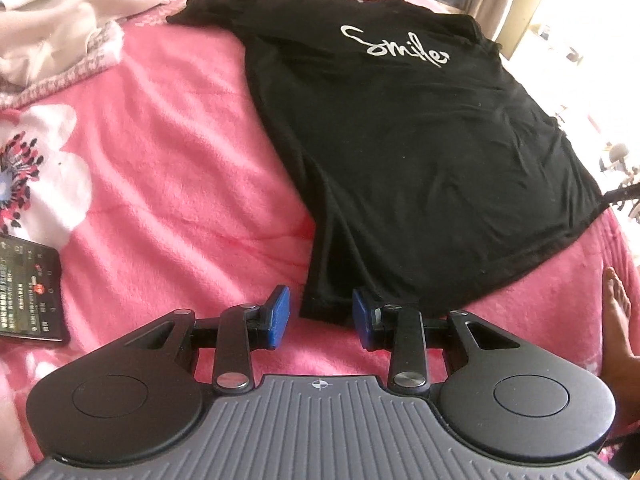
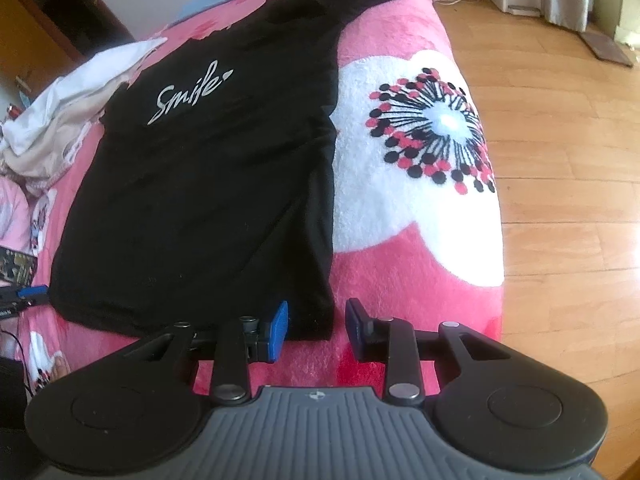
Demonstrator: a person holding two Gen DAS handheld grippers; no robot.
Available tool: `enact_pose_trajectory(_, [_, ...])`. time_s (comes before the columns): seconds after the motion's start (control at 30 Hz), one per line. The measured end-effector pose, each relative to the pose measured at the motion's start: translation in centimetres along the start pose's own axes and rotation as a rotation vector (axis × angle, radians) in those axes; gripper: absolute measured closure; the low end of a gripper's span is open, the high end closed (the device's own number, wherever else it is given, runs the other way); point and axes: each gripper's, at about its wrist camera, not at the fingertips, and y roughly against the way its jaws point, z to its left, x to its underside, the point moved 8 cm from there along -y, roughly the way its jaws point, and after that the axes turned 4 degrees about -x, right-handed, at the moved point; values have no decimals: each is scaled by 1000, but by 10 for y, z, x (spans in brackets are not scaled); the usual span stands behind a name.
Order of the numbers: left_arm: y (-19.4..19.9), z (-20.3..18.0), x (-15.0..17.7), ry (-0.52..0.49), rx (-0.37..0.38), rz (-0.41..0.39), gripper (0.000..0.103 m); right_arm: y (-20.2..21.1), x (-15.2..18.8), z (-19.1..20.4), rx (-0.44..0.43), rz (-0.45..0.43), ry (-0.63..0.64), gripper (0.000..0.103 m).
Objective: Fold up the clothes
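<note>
Black "Smile" T-shirt (image 1: 420, 152) lies spread flat, print up, on the pink flowered blanket (image 1: 160, 160). No fold made yet that I can see; one side edge near the hem looks slightly tucked under, hard to say.

Left gripper (image 1: 320, 316): jaws apart, blue pads straddling the hem corner at 6 o'clock of the shirt in the left wrist view. Cloth sits between the pads, not pinched.

Right gripper (image 2: 316, 326): jaws apart too, at the other hem corner, 5 o'clock of the shirt in the right wrist view. Corner lies between the pads, no clamp.

Judgement: the shirt is laid out and both hem corners lined up; closing on them looks like the next step. All folds still to do.

Clutter: pale clothes pile (image 1: 60, 20) at 10 o'clock, phone (image 1: 28, 292) at 8 o'clock, bare foot (image 1: 616, 308) at 4 o'clock.
</note>
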Motion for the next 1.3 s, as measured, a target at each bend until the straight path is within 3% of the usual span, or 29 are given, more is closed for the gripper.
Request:
enact_pose_trajectory(0.27, [-5,-1,2,-4,23,3,79,-4,4,0,-20,15,-14,72])
enact_pose_trajectory(0.73, [-11,-4,3,-7,-3,17,81,-12,5,-11,-49,20,-83,71])
enact_pose_trajectory(0.8, [-11,-5,3,-14,-22,17,89,-15,5,-10,-44,20,-77,71])
enact_pose_trajectory(0.83, [-11,-6,3,-18,-33,17,96,-16,5,-8,-39,16,-67,72])
enact_pose_trajectory(0.87, [-9,-8,2,-19,-41,14,100,-16,6,-6,-32,14,-51,90])
enact_pose_trajectory(0.9, [-5,-11,2,-17,-47,10,100,-16,6,-3,-25,12,-35,100])
enact_pose_trajectory(1.03, [15,-8,8,43,-58,23,101,5,9,13,-41,-1,30,100])
enact_pose_trajectory(1.23, [29,9,15,200,-31,62,101,25,18,1,-39,22,-55,101])
enact_pose_trajectory(1.3, [34,12,10,221,-17,57,101,36,11,5,-57,-6,-58,101])
